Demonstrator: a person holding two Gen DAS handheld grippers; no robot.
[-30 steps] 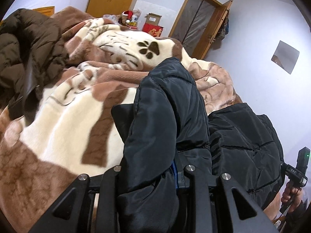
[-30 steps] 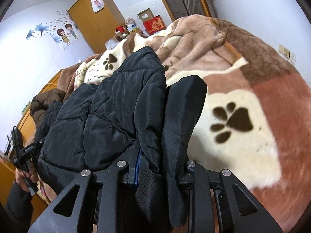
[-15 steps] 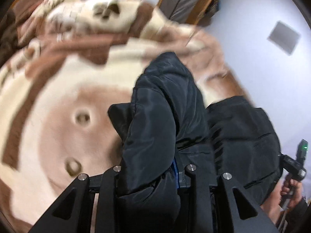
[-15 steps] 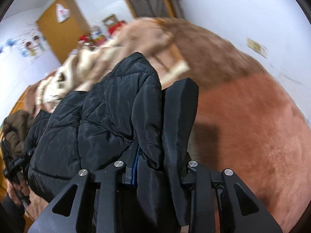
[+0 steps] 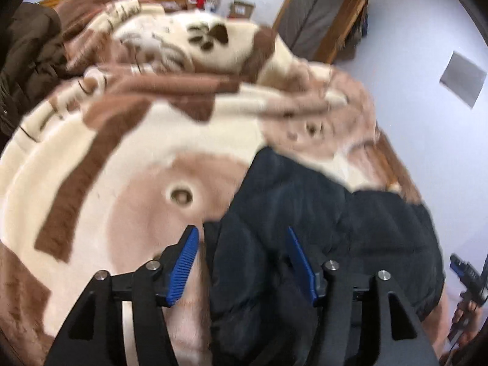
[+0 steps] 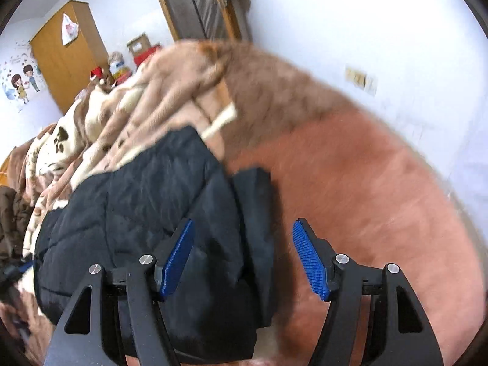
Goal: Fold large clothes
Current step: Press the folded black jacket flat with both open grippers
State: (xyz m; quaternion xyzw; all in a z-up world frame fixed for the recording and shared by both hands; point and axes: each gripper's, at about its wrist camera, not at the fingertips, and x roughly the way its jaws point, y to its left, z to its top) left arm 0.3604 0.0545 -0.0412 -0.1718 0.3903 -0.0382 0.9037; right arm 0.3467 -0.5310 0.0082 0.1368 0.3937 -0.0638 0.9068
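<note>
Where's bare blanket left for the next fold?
Free: cream-and-tan patch of the blanket left of the black jacket, and reddish stretch between jacket and wall. Crowded: brown coat and bunched folds at the far end.

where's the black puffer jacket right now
The black puffer jacket lies on the paw-print blanket, between the opening jaws of both grippers: lower right in the left wrist view, lower left in the right wrist view.

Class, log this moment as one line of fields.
left claw: opening, pads off | right claw: opening, pads off | black jacket: lying on blanket
</note>
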